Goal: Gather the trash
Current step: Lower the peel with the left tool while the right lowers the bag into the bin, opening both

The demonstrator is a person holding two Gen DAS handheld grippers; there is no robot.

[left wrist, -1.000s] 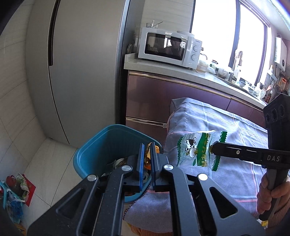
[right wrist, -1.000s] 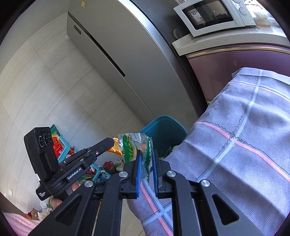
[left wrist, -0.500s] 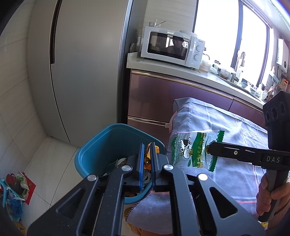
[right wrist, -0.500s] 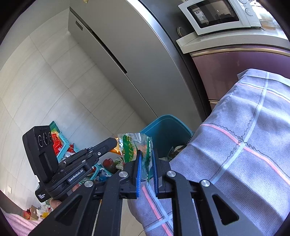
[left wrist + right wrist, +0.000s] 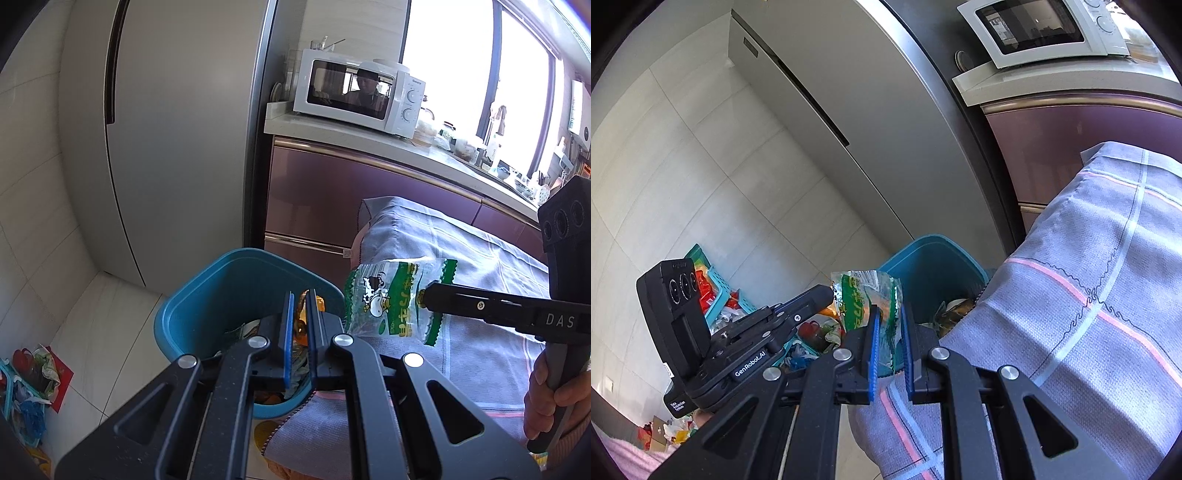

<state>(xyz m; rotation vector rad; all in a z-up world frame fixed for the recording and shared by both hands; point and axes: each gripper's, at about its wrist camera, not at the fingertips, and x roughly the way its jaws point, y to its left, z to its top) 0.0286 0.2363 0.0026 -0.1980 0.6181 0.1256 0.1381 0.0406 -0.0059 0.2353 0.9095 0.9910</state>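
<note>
1. Left gripper (image 5: pixel 300 317), low centre of the left wrist view: blue pads nearly together, clenched on an orange wrapper (image 5: pixel 303 325) that shows only as a sliver in the gap, right above the open mouth of the bin.
2. Right gripper (image 5: pixel 888 343), low centre of the right wrist view: clamped on a clear green-and-white milk-candy bag (image 5: pixel 866 299) with a cow print; in the left wrist view the same bag (image 5: pixel 391 299) hangs at centre right from black fingertips, just beside the bin rim, over the cloth.
3. One teal trash bin (image 5: pixel 221 291) on the floor, lower centre, already holding several wrappers; exact number inside not countable.
4. One grey-lilac checked cloth (image 5: pixel 1089 295) with pink and blue stripes, filling the lower right, its edge touching or overlapping the bin's right side.
5. One tall grey refrigerator (image 5: pixel 177 140), upper left to centre, standing behind the bin.
6. One white microwave (image 5: pixel 360 96) on a pale countertop (image 5: pixel 369 136), upper centre, above purple cabinet fronts (image 5: pixel 332 199).
7. One teal plastic basket (image 5: pixel 718 291) with a red-and-white litter pile on the floor, left of centre in the right wrist view, partly hidden by the left gripper's body.
8. One bare hand (image 5: pixel 554 391) at the lower right edge, wrapped round the right gripper's handle.
9. Two grippers, two held pieces of trash, one bin.
</note>
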